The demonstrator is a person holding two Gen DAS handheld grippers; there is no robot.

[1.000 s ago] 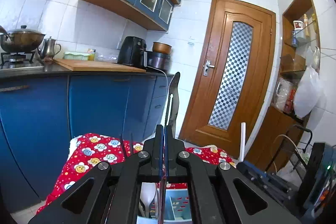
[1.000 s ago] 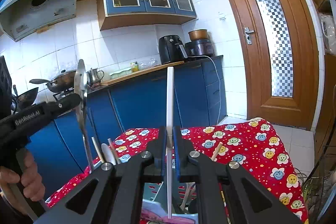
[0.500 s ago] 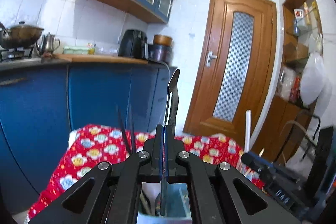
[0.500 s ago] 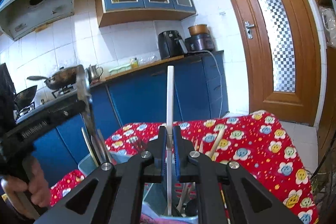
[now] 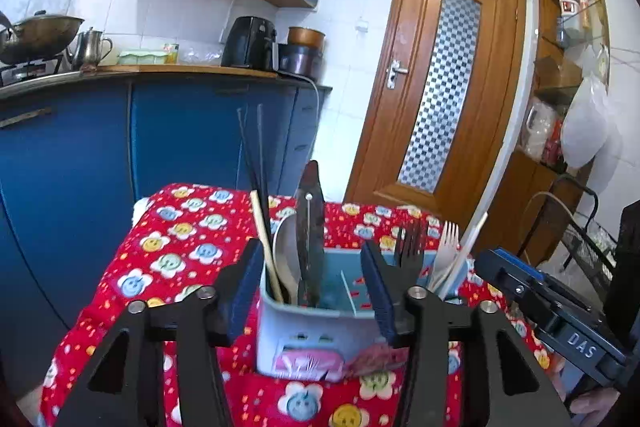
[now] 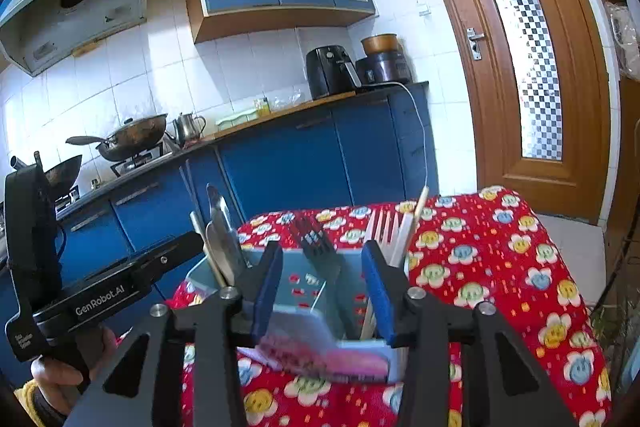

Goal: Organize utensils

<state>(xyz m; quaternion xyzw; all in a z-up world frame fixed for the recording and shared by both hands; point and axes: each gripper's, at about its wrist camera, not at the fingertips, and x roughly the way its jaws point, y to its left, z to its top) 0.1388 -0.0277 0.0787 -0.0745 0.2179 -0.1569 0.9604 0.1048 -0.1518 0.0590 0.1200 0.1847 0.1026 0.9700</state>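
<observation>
A light-blue utensil caddy [image 5: 304, 335] stands on the red flowered tablecloth [image 5: 180, 259]. My left gripper [image 5: 310, 291] hangs just before the caddy, its jaws opening, nothing pressed between the pads. A dark metal spoon [image 5: 310, 227] stands free in the left compartment beside a pale spoon and chopsticks [image 5: 250, 155]. On the right stand a black fork [image 5: 408, 247], a white fork [image 5: 446, 247] and a white stick [image 5: 468, 251]. My right gripper [image 6: 322, 291] is also opening over the caddy [image 6: 304, 283], clear of the white stick [image 6: 404, 239].
Blue kitchen cabinets [image 5: 80, 163] run behind the table, with a wok [image 6: 132, 139], a kettle [image 6: 188, 127] and an air fryer [image 6: 330, 71] on the counter. A wooden door [image 6: 532, 67] is at the right. A hand [image 6: 60, 375] holds the left gripper's body [image 6: 100, 295].
Both grippers sank toward the caddy and went from shut to open. The left let go of the metal spoon, the right let go of the white stick; both now stand in the caddy.
</observation>
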